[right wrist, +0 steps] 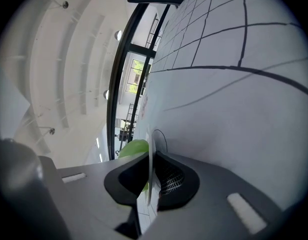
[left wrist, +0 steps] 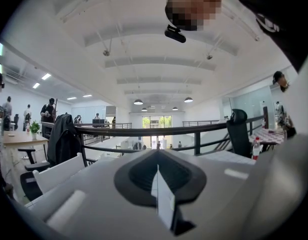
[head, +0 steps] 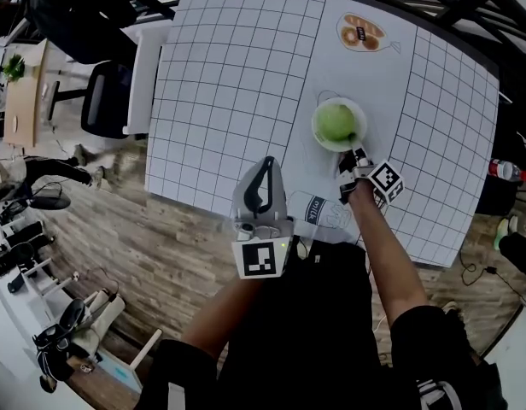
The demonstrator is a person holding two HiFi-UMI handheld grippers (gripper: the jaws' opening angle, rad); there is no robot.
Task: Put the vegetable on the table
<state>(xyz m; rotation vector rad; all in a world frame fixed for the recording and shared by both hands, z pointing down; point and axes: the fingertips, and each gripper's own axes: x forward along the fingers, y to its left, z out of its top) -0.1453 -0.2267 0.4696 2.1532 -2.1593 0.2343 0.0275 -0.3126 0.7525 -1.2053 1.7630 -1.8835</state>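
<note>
Centre right of frame: right gripper point(head: 357, 156) pinched on white bowl point(head: 315, 129) rim; one green vegetable point(head: 336, 120) inside. Left gripper point(head: 263, 176) pressed together, empty.

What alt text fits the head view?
Seen from above, the right gripper clamps the near rim of a white bowl holding a round green vegetable on a white gridded table. The left gripper is raised, shut and empty, at the table's near edge above wood floor.
</note>
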